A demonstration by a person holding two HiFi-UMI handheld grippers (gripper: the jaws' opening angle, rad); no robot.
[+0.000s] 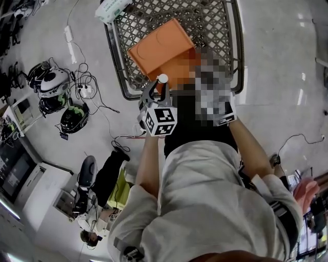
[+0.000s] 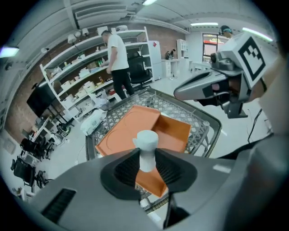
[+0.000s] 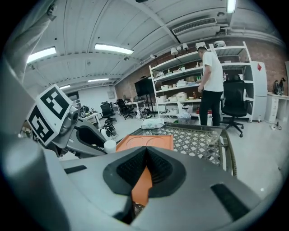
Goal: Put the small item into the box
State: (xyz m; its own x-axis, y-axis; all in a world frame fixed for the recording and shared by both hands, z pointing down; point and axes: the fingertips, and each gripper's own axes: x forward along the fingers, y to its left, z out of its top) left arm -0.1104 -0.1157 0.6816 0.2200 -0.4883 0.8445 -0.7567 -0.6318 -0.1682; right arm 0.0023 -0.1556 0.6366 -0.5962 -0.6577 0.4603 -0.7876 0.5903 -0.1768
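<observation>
Bottle [image 2: 146,149] (white) in left gripper [image 2: 147,165]; right gripper [image 3: 145,157] closed.

The orange box [image 1: 159,53] lies open with its tray bare, reachable from straight above. The left tongs [image 2: 146,159], closed on a white peg [image 2: 146,143], hang over its 6 o'clock edge. The right tongs [image 3: 145,155], jaws together, crowd the 4 o'clock side. The mesh surface [image 1: 215,25] is free toward 12 and 2 o'clock; a white packet [image 1: 113,9] blocks the 11 o'clock corner.

The white capped item [image 2: 146,151] stands upright in the left tongs [image 2: 146,166], above the open orange box [image 2: 176,128].
</observation>
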